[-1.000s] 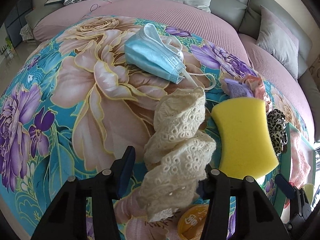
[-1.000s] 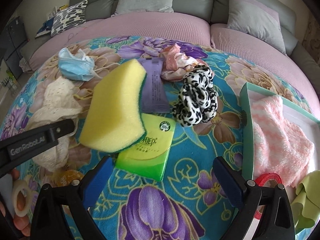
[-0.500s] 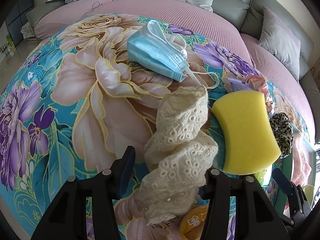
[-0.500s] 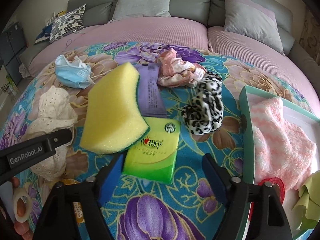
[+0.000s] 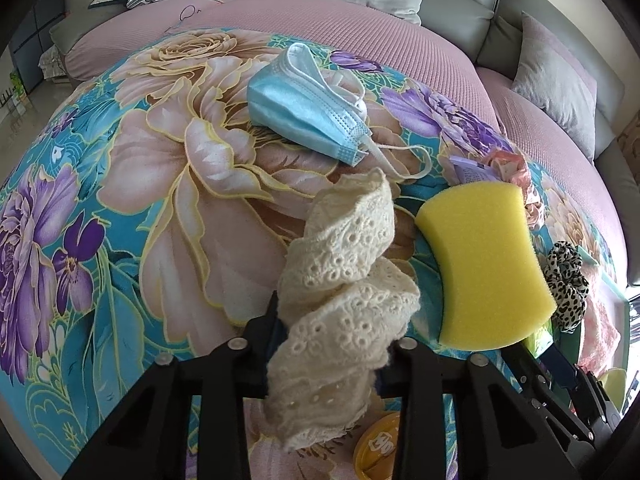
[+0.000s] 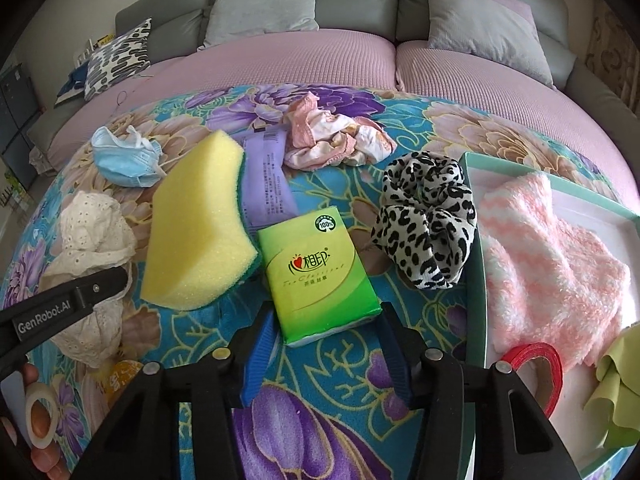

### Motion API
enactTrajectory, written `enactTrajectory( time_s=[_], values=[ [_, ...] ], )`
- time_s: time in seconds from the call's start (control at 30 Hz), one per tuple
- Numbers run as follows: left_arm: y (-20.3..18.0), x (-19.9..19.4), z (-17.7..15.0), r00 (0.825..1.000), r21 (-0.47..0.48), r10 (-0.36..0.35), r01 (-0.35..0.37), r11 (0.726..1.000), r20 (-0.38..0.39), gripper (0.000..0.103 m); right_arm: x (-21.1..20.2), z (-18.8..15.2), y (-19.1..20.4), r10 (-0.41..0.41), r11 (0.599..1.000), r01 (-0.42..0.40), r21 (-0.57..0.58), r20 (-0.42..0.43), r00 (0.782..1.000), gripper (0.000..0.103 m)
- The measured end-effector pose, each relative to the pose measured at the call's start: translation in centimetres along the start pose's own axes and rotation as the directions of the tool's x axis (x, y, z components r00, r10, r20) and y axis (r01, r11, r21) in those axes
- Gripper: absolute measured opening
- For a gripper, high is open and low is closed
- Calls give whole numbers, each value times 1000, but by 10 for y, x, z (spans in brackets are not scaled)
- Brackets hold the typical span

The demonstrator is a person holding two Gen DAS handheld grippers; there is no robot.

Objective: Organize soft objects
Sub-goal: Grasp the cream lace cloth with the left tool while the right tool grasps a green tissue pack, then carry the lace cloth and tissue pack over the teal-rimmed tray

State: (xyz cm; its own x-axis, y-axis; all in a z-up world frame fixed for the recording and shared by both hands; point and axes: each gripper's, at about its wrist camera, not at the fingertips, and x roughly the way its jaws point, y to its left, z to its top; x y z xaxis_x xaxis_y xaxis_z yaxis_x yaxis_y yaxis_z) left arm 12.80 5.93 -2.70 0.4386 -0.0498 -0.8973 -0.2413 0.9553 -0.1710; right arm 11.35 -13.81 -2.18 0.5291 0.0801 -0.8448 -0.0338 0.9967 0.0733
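Now, right gripper (image 6: 326, 356): we are closing its blue pads around the near end of the green tissue pack (image 6: 318, 272); the pack sits between the jaws, pads apparently not yet pressing.
Pack's position: lying flat on the floral cloth (image 6: 400, 408), directly ahead of us, between the yellow sponge (image 6: 196, 228) and the leopard scrunchie (image 6: 428, 216).
Long axis: running away from us, tilted slightly leftward, so we are spanning its short width.
Left gripper (image 5: 332, 344): we are closing on the cream lace strip (image 5: 344, 280), bunched between its jaws.
Destination: we are judging the teal tray (image 6: 476, 240) to the right, nearer this hand.
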Motion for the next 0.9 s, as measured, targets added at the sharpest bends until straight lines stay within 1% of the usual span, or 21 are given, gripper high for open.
enactTrajectory(
  time_s=[0.07,0.4,0.63,0.73,0.9],
  values=[
    [0,-1,0,1000,1,-4,4,1000,4,31,0,0,0,-1,1000,1,-1,-1,1000,53],
    [-4,-4,0,999,22,-1,0,1000,33,28,-3,0,-3,8,1000,-8,9,3,1000,53],
    [-9,-10,0,998,43,2,-4,999,66,21,-8,1,-6,25,999,-25,21,15,1000,52],
    [-10,-15,1,997,49,-5,1,999,82,19,-13,1,-7,29,999,-29,24,27,999,52],
    [-14,-29,1,992,60,-27,20,998,120,18,-27,4,-11,29,999,-31,29,65,997,52]
  ],
)
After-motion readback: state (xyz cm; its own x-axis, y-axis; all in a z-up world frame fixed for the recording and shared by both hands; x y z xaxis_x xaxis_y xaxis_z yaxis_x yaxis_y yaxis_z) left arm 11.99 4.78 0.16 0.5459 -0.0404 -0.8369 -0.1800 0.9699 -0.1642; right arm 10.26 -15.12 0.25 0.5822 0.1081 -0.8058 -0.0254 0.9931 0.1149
